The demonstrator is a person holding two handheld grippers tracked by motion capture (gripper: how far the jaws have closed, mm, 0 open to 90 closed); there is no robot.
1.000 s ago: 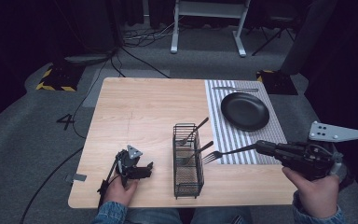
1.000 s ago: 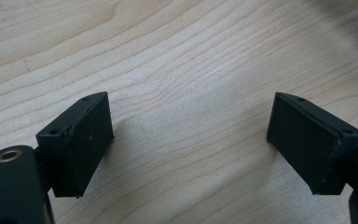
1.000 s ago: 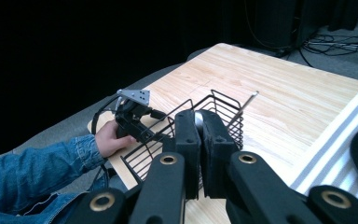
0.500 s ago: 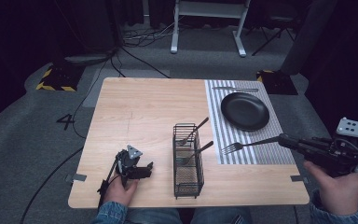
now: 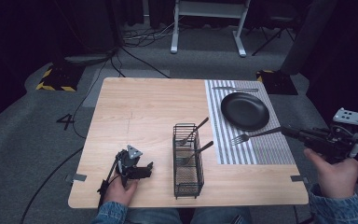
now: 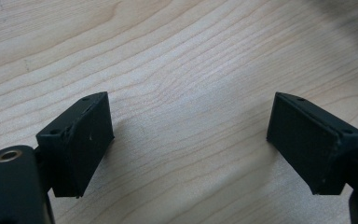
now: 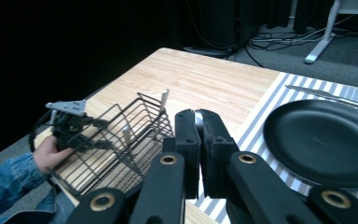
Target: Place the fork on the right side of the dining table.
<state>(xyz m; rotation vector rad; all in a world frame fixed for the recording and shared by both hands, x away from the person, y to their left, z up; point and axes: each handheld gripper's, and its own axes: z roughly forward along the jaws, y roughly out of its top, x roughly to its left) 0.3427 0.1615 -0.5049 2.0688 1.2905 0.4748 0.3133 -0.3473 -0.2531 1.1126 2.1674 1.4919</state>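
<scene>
The right claw is shut tight on a fork, holding it flat above the striped mat, likely to lay it beside the black plate. The left claw rests wide open and empty on the tabletop, near the wire basket.

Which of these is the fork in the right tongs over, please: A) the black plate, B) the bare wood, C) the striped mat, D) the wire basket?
C: in the high view the fork, held by the right tongs, lies over the striped mat, short of the plate and basket.
</scene>
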